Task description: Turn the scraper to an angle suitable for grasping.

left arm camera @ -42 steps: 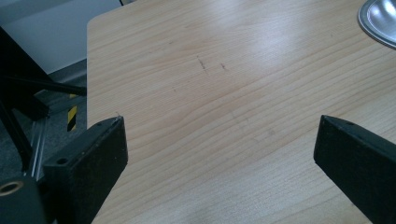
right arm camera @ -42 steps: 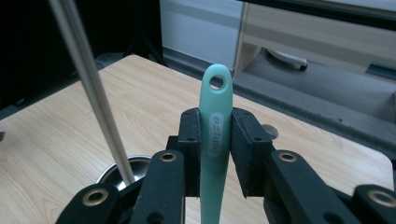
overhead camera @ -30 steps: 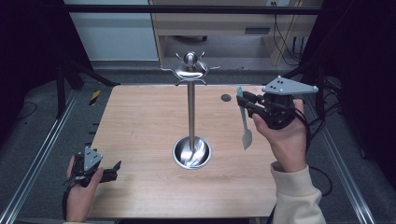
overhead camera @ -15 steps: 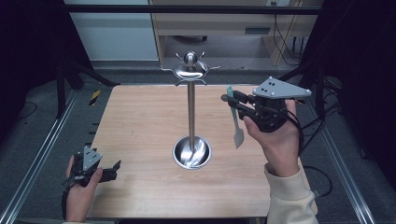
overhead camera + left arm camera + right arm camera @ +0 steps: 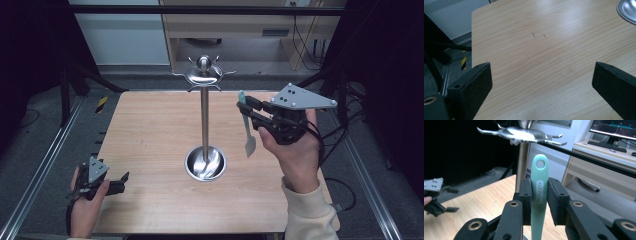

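I hold the right gripper (image 5: pixel 243 109) raised above the right half of the counter (image 5: pixel 150 130), with its jaws clenched on a pale green spatula (image 5: pixel 246 125). In the high view the spatula hangs upright from the jaws, handle end up and flat blade down, clear of the counter surface and just to the right of the metal stand (image 5: pixel 204 120). In the right gripper view the two black pads (image 5: pixel 525 200) press on either side of the spatula handle (image 5: pixel 539 192), below the round hanging hole at its upper end; the handle stands vertical between them. Behind the handle in that view I see the stand's pole and its top disc with radiating hooks (image 5: pixel 524 133), which sits higher than the hole and apart from it. The stand rises from a round steel base dish (image 5: pixel 205 164) near the middle of the counter. My left gripper (image 5: pixel 117 182) rests low at the near left corner of the counter, well apart from the stand and the spatula. In the left gripper view its jaws stand wide apart with bare wood between them, so they are released and grasp nothing; the rim of the base dish (image 5: pixel 626 11) shows at the upper right corner of that view.
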